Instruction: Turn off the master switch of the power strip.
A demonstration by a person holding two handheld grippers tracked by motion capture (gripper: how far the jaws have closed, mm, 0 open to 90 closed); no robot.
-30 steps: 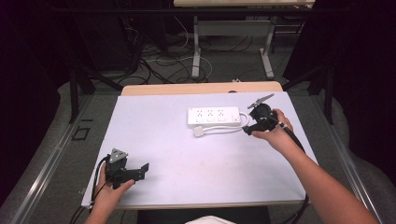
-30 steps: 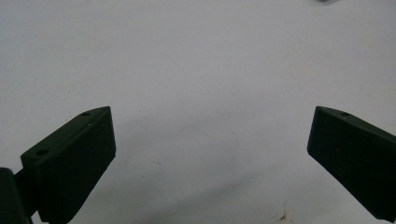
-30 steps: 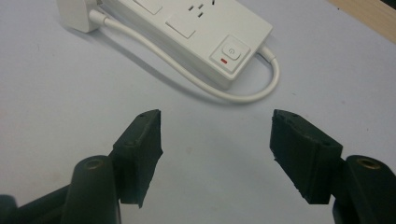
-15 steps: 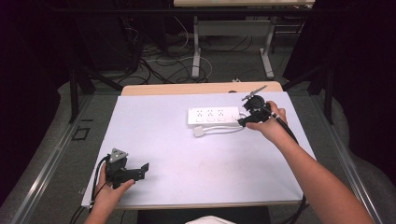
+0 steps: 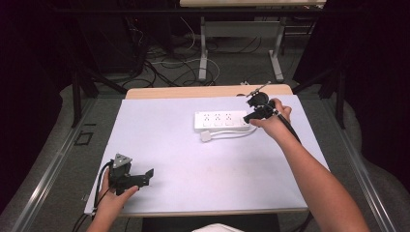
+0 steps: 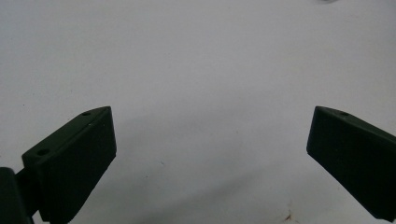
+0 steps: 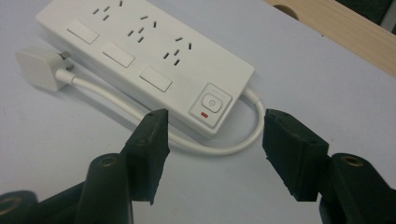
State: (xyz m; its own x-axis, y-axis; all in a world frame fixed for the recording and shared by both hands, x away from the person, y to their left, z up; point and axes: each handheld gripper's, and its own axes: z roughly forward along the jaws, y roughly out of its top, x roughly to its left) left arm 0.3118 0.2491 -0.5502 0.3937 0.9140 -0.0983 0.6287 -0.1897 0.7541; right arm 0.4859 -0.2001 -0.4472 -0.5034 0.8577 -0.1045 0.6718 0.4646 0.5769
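Right gripper (image 7: 212,135) has been carried in over the power strip (image 7: 140,56) since a second ago, jaws narrowed but still apart on nothing, so its switch end just ahead probably gets grabbed next.
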